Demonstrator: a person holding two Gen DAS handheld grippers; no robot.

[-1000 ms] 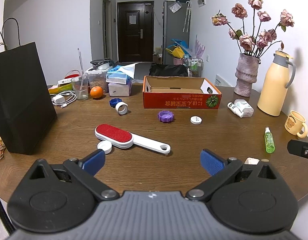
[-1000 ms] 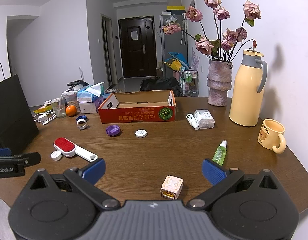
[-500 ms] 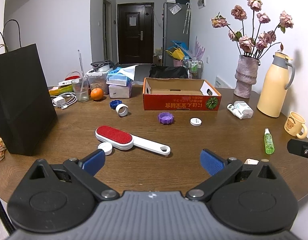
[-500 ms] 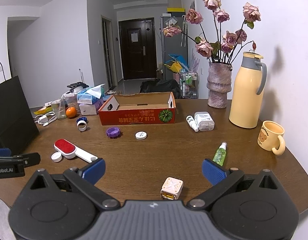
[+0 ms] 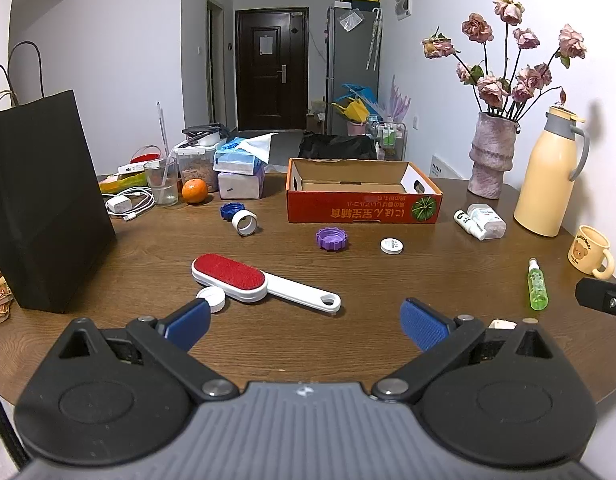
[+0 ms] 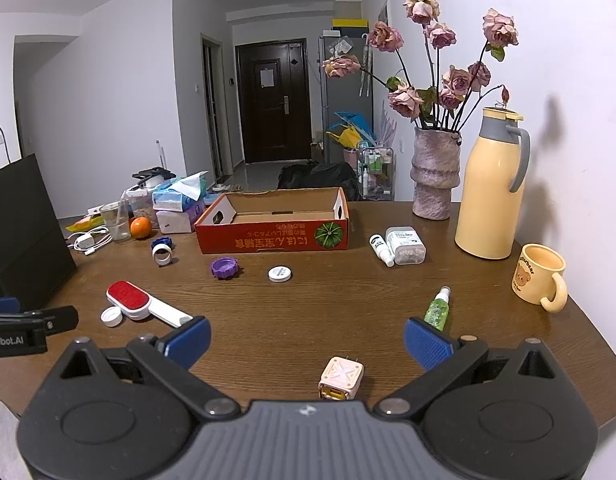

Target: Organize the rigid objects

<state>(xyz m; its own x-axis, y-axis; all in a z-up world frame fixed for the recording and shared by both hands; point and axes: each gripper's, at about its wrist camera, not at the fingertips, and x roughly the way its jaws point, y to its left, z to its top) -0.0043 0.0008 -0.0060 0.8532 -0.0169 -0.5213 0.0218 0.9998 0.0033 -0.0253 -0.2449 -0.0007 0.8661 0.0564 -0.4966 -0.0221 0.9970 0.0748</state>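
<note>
Brown table [image 5: 268, 344] under two level grippers, left gripper [image 5: 304, 322] and right gripper [image 6: 306, 340], both wide apart, empty.

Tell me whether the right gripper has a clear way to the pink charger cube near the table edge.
Probably yes. The right gripper is open and empty, and the pink charger cube lies just ahead between its fingers, with only bare table around it. The green spray bottle lies off to the side.

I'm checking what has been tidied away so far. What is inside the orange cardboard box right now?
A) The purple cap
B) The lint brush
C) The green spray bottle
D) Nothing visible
D: the orange cardboard box shows only bare cardboard inside, while the purple cap, lint brush and green spray bottle all lie on the table.
</note>
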